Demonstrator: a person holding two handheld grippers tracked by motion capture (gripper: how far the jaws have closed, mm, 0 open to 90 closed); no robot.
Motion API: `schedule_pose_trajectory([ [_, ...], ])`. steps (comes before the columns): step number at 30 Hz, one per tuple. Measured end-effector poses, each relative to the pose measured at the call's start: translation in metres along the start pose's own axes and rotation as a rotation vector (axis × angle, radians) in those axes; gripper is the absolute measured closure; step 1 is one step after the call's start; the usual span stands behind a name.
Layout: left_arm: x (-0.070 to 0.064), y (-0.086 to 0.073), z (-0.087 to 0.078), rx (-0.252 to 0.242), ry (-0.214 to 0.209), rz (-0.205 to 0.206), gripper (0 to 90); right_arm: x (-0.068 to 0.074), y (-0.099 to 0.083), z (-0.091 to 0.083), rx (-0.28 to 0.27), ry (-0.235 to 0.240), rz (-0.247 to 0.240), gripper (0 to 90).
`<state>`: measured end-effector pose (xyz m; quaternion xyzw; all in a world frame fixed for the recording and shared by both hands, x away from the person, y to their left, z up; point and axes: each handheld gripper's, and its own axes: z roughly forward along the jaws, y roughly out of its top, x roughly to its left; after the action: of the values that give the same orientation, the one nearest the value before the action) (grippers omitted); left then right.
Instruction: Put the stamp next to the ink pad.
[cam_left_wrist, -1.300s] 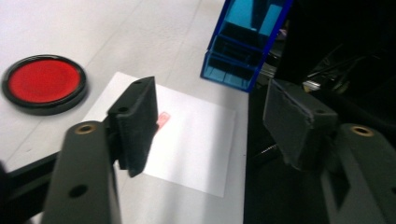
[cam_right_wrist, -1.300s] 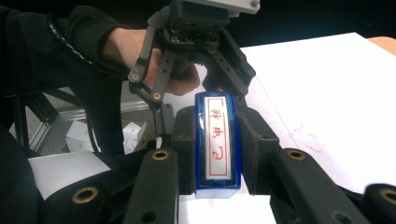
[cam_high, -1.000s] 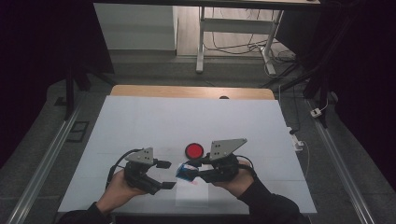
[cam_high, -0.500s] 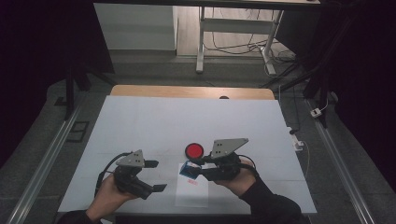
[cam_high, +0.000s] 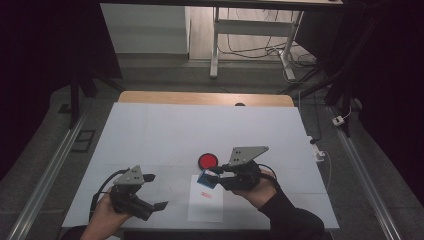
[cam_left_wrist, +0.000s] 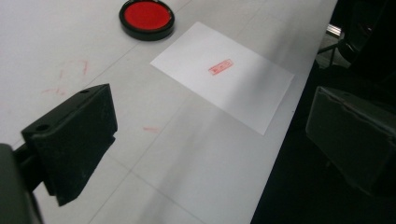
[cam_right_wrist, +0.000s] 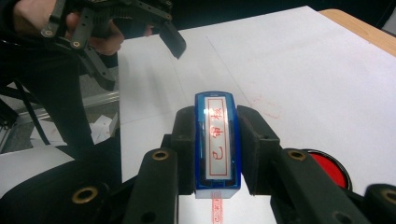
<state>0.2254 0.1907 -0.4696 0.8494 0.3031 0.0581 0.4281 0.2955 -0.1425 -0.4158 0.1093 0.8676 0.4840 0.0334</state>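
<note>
Stamp (cam_right_wrist: 215, 140) sits clamped between the jaws of our right gripper (cam_high: 216, 175), long axis running along the jaws, held just above the paper (cam_high: 206, 200) at its 12 o'clock end, with the printed red mark (cam_left_wrist: 220, 66) directly beneath. Ink pad (cam_high: 208, 160) lies just beside, at 11 o'clock from that gripper, so the right hand is nearer. Left gripper (cam_high: 152, 192) hangs with jaws apart and empty at 9 o'clock of the paper on the desk (cam_high: 165, 130).
</note>
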Motion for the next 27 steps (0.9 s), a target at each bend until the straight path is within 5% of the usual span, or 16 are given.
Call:
schedule_pose_trajectory([
  [27,0.003,-0.038,-0.034,-0.01,0.125,-0.114,0.0,-0.021,-0.014,-0.007,0.076,-0.128,0.043,69.7],
])
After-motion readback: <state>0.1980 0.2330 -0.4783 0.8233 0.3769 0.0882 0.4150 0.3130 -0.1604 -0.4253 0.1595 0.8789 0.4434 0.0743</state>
